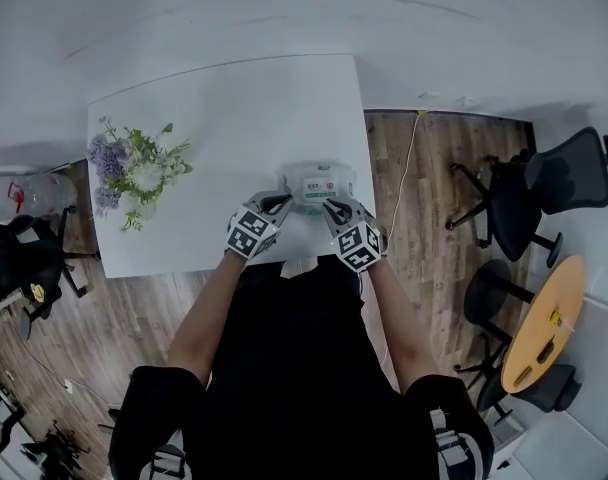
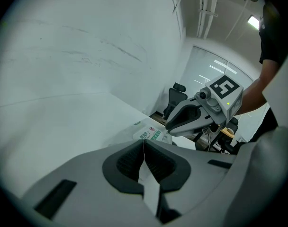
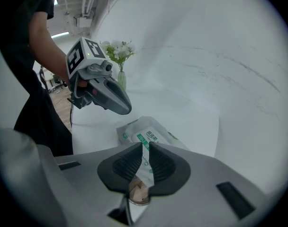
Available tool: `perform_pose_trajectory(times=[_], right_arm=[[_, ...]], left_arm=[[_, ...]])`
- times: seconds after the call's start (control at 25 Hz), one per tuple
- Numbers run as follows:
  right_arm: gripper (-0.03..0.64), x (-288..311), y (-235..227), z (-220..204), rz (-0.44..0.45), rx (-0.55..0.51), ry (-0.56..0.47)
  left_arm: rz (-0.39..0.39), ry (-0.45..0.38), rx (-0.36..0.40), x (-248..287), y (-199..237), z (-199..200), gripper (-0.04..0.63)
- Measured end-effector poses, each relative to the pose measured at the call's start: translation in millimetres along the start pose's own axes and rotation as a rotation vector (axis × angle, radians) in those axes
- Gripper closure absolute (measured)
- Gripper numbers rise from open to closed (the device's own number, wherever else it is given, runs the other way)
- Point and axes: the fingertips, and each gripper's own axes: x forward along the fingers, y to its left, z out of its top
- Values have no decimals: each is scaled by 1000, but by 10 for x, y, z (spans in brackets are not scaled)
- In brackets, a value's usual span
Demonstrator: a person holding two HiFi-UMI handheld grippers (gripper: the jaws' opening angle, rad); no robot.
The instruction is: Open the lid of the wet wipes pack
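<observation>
**A:** Where does the wet wipes pack [image 1: 319, 184] lie?

**B:** Flat on the white bench [image 1: 224, 108], printed face up. It is on the right half, close to the right edge and a little in from the near edge.

**A:** And the tools?

**B:** Both reach in from the person's side. From the head view, the left tool [image 1: 282, 201] has its tip at the pack's near left corner. The right tool [image 1: 334, 206] is at the near right corner. The pack sits between the two tips and just beyond them.

**A:** Are they touching it?

**B:** From above they are too close to the pack to tell.

**A:** What is the left tool's state?

**B:** Its own view shows the jaws pressed together, tips meeting in a thin line with nothing between them. The pack lies just past those tips. The right tool slants down over the pack's far side.

**A:** And the right?

**B:** Its jaws stand narrowly spread, and the pack's green-printed label shows through the slit. The pack lies right under and ahead of the tips, and I see nothing pinched. The left tool points down near the pack's other end.

**A:** Is anything else on the bench?

**B:** Flowers [image 1: 134, 168] stand by the left edge, well apart from the pack.
</observation>
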Motion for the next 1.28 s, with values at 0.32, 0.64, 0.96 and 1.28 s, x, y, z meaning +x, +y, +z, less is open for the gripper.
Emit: perform_pose_trajectory(times=[0.32,0.64,0.96,1.28], right_arm=[[523,165,24,-26,58,-106,30],[500,289,4,-110,68,-228,72],[485,365,10,-165,46,-361,97],[493,376,17,-140,49,-417,111]], left_arm=[[17,13,-29,93,9,-51,572],[24,33,-43,195,21,-119,572],[21,62,-39,307,27,-207,572],[22,88,-15,357,36,-261,572]])
